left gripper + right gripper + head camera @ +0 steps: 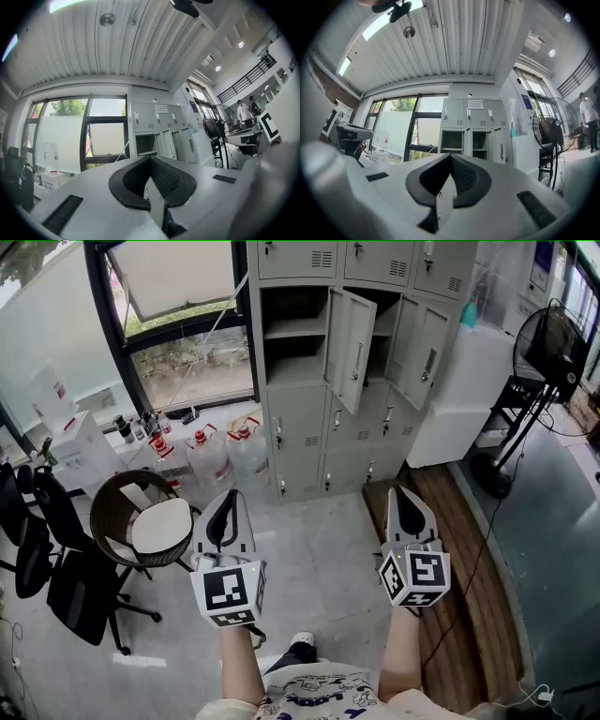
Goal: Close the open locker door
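Note:
The grey locker bank (309, 442) stands against the far wall, a few steps ahead of me. Two of its middle-row doors hang open: one door (353, 350) swung out at the centre, a second door (425, 354) to its right. Left of them an open compartment with a shelf (294, 329) shows. My left gripper (228, 494) and right gripper (404, 490) are held level side by side, well short of the lockers, both shut and empty. The lockers (159, 136) appear beyond the left gripper (150, 158), and the lockers (472, 133) beyond the right gripper (451, 155).
A round chair (157, 524) and black office chairs (42, 545) stand at the left. Water jugs (225, 457) line the window wall. A white cabinet (464, 395) and a standing fan (551, 341) are at the right. A wooden floor strip (450, 568) runs under my right gripper.

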Demonstrator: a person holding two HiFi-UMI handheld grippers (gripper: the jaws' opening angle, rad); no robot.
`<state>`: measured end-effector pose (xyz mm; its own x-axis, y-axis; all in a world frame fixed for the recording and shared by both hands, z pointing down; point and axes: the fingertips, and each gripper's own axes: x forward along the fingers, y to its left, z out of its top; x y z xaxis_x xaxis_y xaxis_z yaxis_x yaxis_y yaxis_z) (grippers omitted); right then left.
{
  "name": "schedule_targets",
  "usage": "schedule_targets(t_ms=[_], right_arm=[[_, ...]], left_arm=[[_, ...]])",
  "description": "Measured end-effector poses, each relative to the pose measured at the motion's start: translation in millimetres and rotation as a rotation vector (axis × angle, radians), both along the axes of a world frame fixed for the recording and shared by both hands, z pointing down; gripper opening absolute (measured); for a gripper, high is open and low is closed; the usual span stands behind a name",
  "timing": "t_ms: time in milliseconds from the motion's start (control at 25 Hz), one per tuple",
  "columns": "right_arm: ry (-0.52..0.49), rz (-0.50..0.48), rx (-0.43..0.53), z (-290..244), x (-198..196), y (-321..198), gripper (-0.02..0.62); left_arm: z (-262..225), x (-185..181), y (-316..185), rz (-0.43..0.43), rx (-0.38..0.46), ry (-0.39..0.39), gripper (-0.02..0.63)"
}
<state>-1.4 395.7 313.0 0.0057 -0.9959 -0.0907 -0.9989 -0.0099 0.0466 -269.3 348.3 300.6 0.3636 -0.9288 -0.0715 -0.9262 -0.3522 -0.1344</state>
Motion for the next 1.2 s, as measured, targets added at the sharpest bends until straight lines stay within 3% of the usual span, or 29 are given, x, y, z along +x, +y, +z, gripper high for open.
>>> schedule_targets(t_ms=[160, 200, 240, 280, 400, 440, 480, 1200], right_arm=[[-0.024, 0.000, 0.019, 0, -3, -6, -0.003], [-0.035, -0.006, 0.024, 0, -4, -8, 0.039], [-0.046, -0.013, 0.028, 0, -6, -11, 0.135], [-0.055, -0.015, 0.032, 0, -7, -14, 0.167], [-0.059, -0.006, 0.031, 2, -9, -24, 0.178], [-0.056, -0.003, 0.026, 3, -9, -28, 0.242], [-0.056, 0.001, 0.022, 5, -10, -32, 0.258], [-0.078, 0.042, -0.002, 23, -16, -80, 0.258]], left_arm=[[0, -5, -8, 0.000, 0.025, 0.007, 0.003], [-2, -6, -10, 0.002, 0.037, 0.013, 0.003], [-2, -7, -13, 0.004, 0.041, 0.016, 0.003], [-2, -7, -16, 0.005, 0.041, 0.018, 0.003], [2, -10, -27, 0.004, 0.028, 0.012, 0.003], [3, -10, -30, 0.005, 0.026, 0.010, 0.003], [3, -11, -35, 0.008, 0.028, 0.012, 0.003], [19, -11, -92, 0.061, 0.011, 0.001, 0.003]])
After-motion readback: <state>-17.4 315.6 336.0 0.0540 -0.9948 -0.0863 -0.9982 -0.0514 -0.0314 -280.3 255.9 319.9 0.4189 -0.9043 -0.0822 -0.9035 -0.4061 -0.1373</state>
